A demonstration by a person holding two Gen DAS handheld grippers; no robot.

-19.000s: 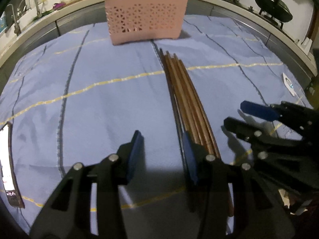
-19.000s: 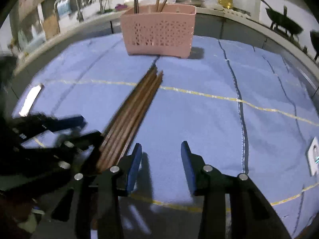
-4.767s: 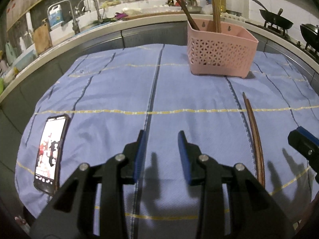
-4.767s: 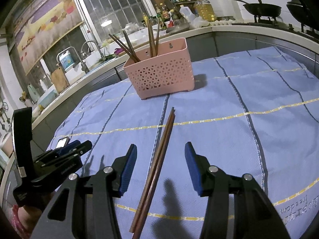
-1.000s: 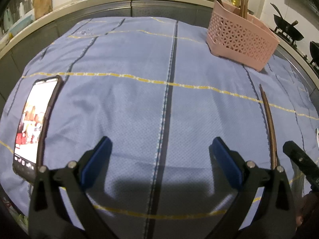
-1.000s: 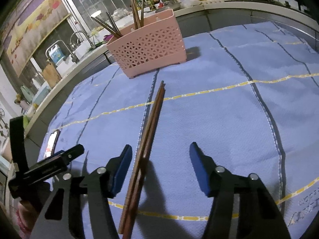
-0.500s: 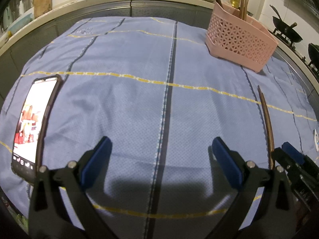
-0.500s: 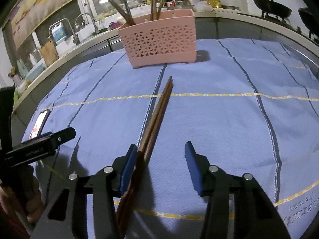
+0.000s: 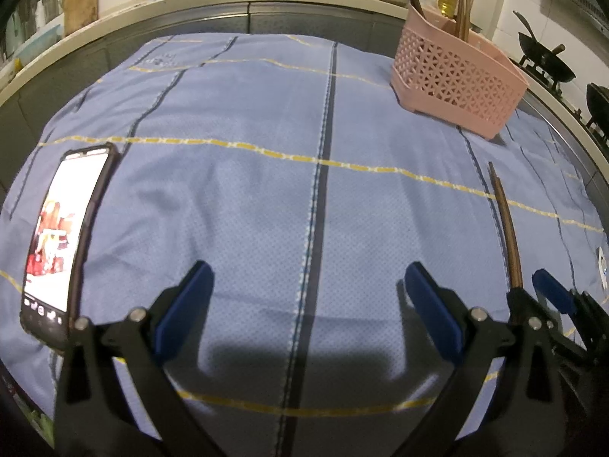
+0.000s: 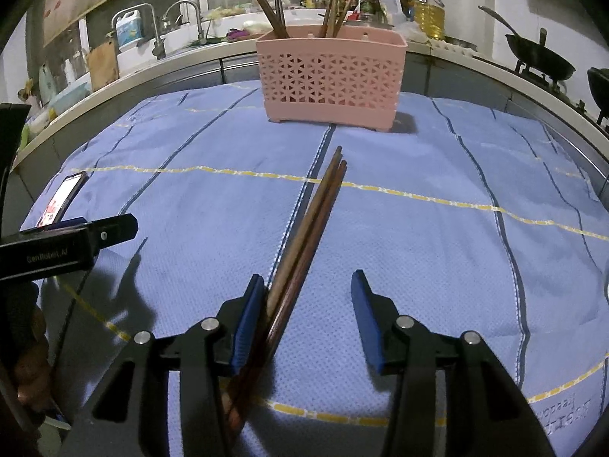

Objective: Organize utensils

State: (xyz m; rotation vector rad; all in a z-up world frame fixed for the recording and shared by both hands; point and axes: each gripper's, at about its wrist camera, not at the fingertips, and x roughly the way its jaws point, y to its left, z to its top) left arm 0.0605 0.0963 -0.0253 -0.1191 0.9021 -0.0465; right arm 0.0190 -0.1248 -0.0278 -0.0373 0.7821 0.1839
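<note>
While flat, chopsticks point(image 10: 304, 236) point toward basket point(image 10: 330, 76) (lengthwise).

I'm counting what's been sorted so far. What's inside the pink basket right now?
Brown chopsticks stand in the pink basket, one cluster leaning at its left end, another near the middle. Only their upper ends show; the latticed wall hides the lower ends and the exact count.

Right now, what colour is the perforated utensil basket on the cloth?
Pink; the utensil basket shows best in the right wrist view.
</note>
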